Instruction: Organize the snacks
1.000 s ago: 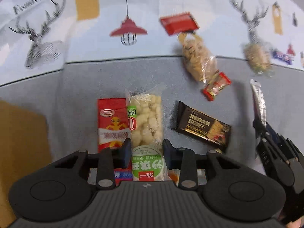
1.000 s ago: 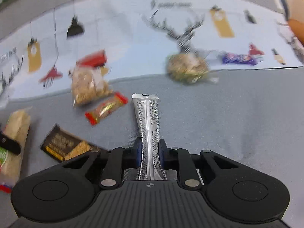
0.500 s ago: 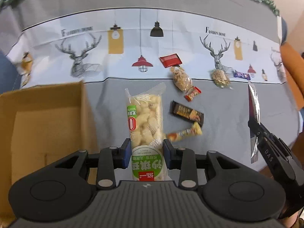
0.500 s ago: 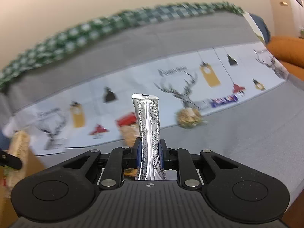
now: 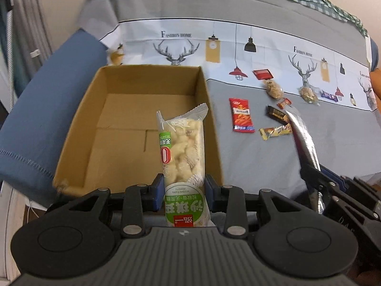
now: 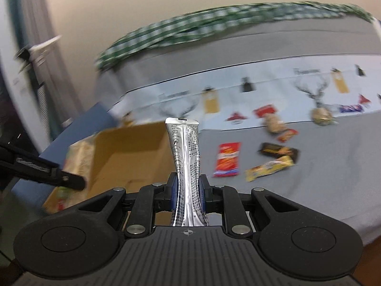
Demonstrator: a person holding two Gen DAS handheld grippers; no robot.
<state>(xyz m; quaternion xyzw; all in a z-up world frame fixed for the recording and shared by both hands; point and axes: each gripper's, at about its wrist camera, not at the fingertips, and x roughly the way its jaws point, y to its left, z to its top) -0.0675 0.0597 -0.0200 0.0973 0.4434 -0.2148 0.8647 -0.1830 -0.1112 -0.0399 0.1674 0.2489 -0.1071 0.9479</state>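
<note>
Grey sheet (image 5: 250,162) spread across a bed, deer-and-lamp band along its far part. Open cardboard box (image 5: 78,128) at the near left, floor bare. Puffed-snack bag (image 5: 182,152) clamped upright in the left gripper (image 5: 184,188), held over the box's right wall. Silver sachet (image 6: 187,164) pinched in the right gripper (image 6: 188,191), raised just right of the box. Red chip packet (image 5: 241,115), dark bar (image 5: 276,114) and yellow bar (image 5: 275,131) lying loose on the sheet (smaller packets farther back, blurred).
</note>
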